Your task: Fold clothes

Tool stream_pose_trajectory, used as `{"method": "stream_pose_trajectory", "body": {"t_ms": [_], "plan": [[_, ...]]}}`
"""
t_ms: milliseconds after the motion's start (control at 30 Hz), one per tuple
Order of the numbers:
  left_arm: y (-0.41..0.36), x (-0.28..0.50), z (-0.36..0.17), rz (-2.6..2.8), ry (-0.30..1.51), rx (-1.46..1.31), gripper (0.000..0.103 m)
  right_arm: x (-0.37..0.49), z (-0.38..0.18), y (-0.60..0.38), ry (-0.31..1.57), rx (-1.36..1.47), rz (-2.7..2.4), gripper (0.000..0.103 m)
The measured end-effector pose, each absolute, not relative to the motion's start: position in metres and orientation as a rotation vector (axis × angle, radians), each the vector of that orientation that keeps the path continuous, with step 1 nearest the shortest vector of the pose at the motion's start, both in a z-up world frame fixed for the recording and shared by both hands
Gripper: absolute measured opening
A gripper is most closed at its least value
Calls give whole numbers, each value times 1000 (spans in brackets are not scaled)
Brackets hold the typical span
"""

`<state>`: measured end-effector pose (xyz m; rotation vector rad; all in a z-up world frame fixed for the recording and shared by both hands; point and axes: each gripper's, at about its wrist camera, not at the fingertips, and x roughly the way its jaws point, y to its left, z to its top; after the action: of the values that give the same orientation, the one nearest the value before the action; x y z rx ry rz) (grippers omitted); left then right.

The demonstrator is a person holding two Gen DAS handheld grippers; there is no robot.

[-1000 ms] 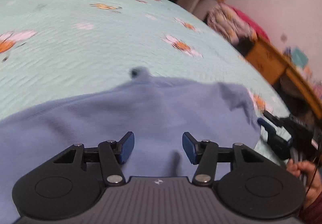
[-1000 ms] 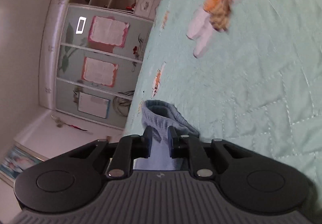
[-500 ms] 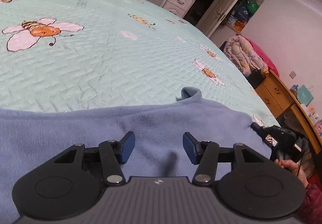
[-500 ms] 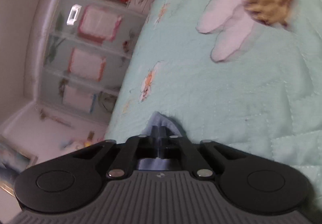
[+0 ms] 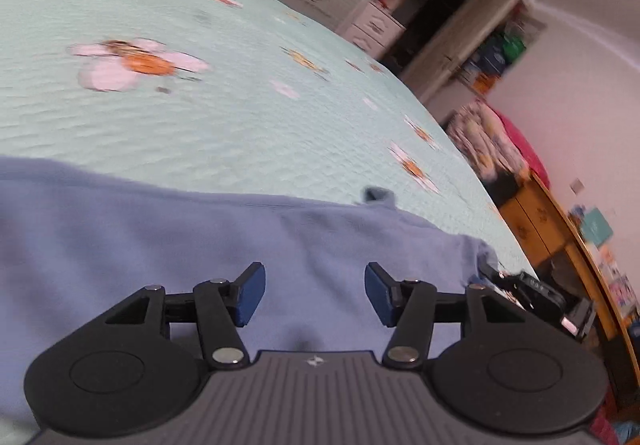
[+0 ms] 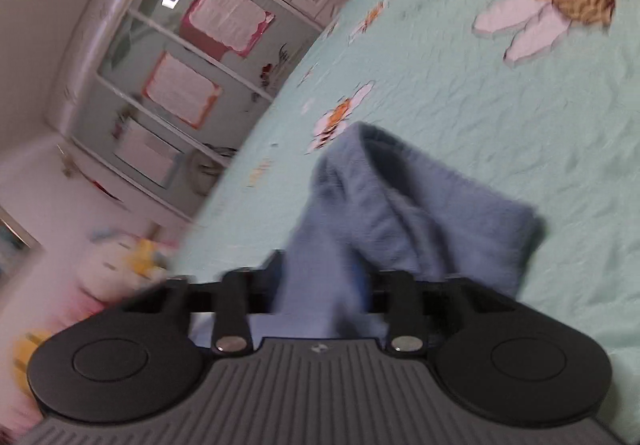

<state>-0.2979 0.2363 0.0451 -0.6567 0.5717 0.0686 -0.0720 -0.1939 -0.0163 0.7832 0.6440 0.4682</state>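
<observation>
A: Blue knit garment (image 5: 168, 245) lies spread on the mint quilted bedspread (image 5: 240, 133), flat under the left gripper (image 5: 314, 291). Far edge runs nearly straight across, with 1 small tab sticking up towards the right end.

B: Left jaws?

A: Parted. Blue pads (image 5: 250, 295) are clear, with nothing between them. They hang just above the cloth, over the middle of the panel.

B: And the right gripper (image 6: 324, 277)?

A: At the garment's right-hand corner. Its jaws have just been opening. A bunched sleeve (image 6: 420, 205), open cuff forward, sits between the 2 fingers and drapes onto the bedspread. The cloth covers the pads, so I cannot tell whether they press it or have let go.

B: Step in hand, by your reading?

A: Judgement only: the sleeve-side fold, with the right hand placing or re-gripping that end and the left hand free. The task looks early, since the body is not yet folded over.

B: What does the next move need?

A: Either a firm pinch on the sleeve by the right, or a clean release if it lies where wanted. The left should then take an edge, not the middle of the panel, so both hands carry the fold level. Risk: the knit slips and the bunch drags the flat part askew.
</observation>
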Motion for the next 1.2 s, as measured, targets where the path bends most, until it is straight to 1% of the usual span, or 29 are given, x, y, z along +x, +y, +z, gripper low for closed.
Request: {"method": "stream_pose_trajectory", "body": {"t_ms": [67,133,233,300,500,633,733,833,900,1100,1133,1167,1200], "plan": [[255,-328,51,122,533,-672,58,-81,-7,-193,627,743,443,34],[273,-363,55,212,488,-704,58,-95,7,-184,599,718,445,49],[300,-416,61,347,419,-750,60,-121,22,-150,586,655,554,50],[324,-452,59,459,376,-816,62,-140,22,-119,619,606,631,50],[383,-530,40,685,276,-1016,63,-205,16,-61,747,541,787,50],[407,-540,26,725,252,-1074,64,-235,24,-33,804,505,849,50],[416,-530,19,698,266,-1108,65,-250,35,-23,819,460,868,50],[421,-530,14,698,241,-1152,66,-254,40,-15,833,433,868,50],[424,-534,13,692,224,-1173,70,-257,41,-6,845,420,874,50],[441,-525,9,674,218,-1158,71,-266,44,27,869,346,905,50],[441,-523,10,671,233,-1142,70,-268,46,35,866,321,920,50],[440,-521,12,666,251,-1120,68,-269,49,46,857,291,937,50],[440,-519,14,657,271,-1089,61,-271,55,57,839,250,956,50]]}}
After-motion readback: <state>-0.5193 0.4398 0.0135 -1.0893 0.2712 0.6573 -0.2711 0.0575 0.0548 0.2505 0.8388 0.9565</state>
